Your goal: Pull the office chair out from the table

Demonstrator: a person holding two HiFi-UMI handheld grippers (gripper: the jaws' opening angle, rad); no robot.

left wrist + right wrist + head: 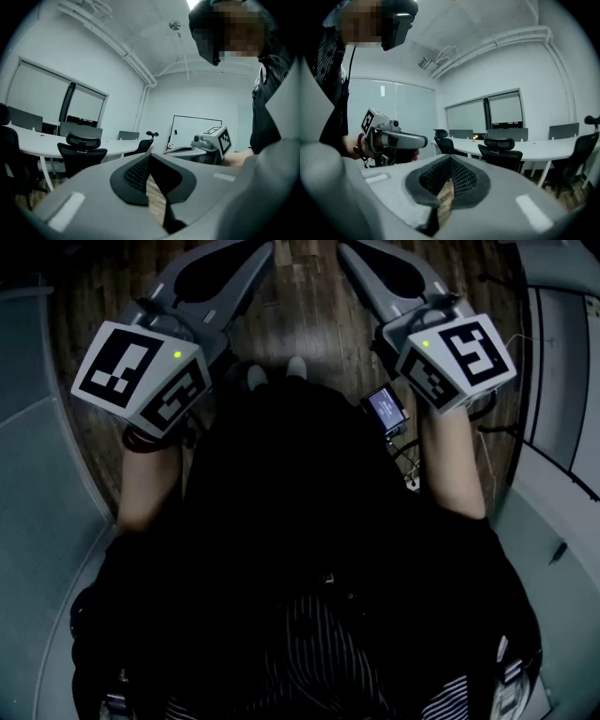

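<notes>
Two grippers are held over the wooden floor (300, 296) at the top of the head view. The left gripper (149, 158) is seen with its jaws brought together at the tips, nothing between them, and the same is seen on the right gripper (450, 161). A black office chair (82, 151) is found at the middle left of the left gripper view, pushed in at the white counter (28, 140), well apart from both grippers.

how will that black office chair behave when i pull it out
Probably top-heavy: the office chair has a tall back and headrest. It may slide easily on the smooth wood floor, though its base is hidden.
</notes>
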